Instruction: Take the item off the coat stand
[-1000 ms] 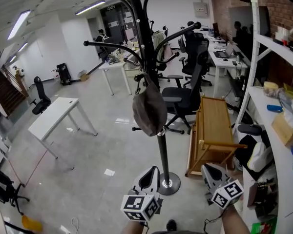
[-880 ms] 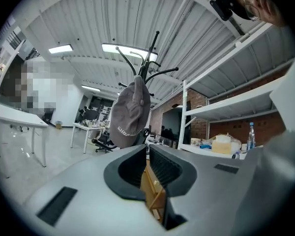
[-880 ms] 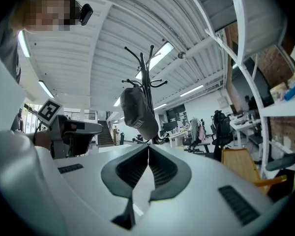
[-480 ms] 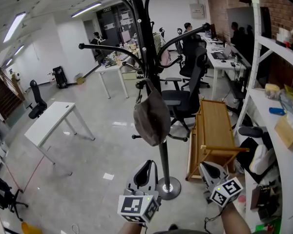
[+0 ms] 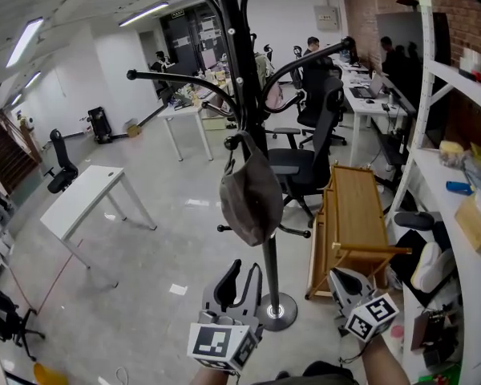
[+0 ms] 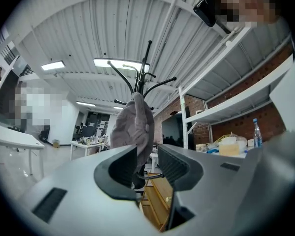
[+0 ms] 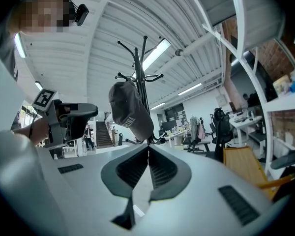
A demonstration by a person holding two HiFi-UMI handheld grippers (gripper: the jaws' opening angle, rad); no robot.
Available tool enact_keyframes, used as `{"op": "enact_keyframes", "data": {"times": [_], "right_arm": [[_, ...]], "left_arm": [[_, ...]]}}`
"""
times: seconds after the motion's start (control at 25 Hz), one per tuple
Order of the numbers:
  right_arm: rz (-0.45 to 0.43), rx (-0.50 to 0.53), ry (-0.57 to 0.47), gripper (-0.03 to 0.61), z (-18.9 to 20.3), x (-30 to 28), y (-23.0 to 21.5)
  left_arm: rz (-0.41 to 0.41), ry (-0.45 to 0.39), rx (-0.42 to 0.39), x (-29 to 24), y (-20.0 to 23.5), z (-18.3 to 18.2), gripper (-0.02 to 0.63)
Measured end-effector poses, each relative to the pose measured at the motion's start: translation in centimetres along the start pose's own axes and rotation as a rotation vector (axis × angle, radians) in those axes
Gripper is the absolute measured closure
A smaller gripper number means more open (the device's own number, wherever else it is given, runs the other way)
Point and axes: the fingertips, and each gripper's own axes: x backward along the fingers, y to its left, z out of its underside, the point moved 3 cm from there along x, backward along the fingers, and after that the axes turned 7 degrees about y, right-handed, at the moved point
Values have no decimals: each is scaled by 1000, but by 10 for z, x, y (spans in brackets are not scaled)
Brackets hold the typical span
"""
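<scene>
Left gripper [image 5: 245, 269] jaws have just been opening, seemingly empty, near the cap [image 5: 251, 195] on the stand [image 5: 269, 255]; right gripper [image 5: 342, 277] jaws pressed together.

Reference: head view, observer at dial centre.

The coat stand [image 5: 268, 247] stands on the floor [image 5: 168, 239] at 12 o'clock. The cap [image 5: 251, 192] hangs on a lower hook of the stand, on the pole's 9 o'clock side.

The left claw [image 5: 245, 269] sits below the cap and apart from it, at 9 o'clock of the stand's base. The right claw [image 5: 341, 279] sits at 3 o'clock of that base.

The wooden frame [image 5: 354, 215] stands at 2 o'clock, between the stand and the shelving unit [image 5: 433, 175] at 3 o'clock. An office chair [image 5: 305, 163] stands behind the stand at 1 o'clock. A surface [image 5: 84, 195] stands at 10 o'clock, well apart.
</scene>
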Motion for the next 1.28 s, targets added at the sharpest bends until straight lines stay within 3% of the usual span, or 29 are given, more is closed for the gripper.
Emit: {"op": "enact_keyframes", "data": {"times": [0.12,0.2,0.4,0.64,0.88,1.28], "right_arm": [[-28,-4,-5,569,-1,-9,-6],[-53,2,-3,569,-5,-17,-8],[-113,15,-8,569,-19,-29,-13],[-138,-1,1,569,-24,-33,-25],[-144,28,8,569,-29,-38,-33],[-205,141,-81,569,-110,-60,-21]], "left_arm": [[32,-5,-45,-3,-10,-10,363],[28,-15,-57,-7,-12,-19,342],[-19,-36,-50,-21,-11,-42,341],[-40,-8,14,-47,5,-64,333],[-67,8,-15,-64,16,-86,334],[-52,30,-11,-83,19,-97,334]]}}
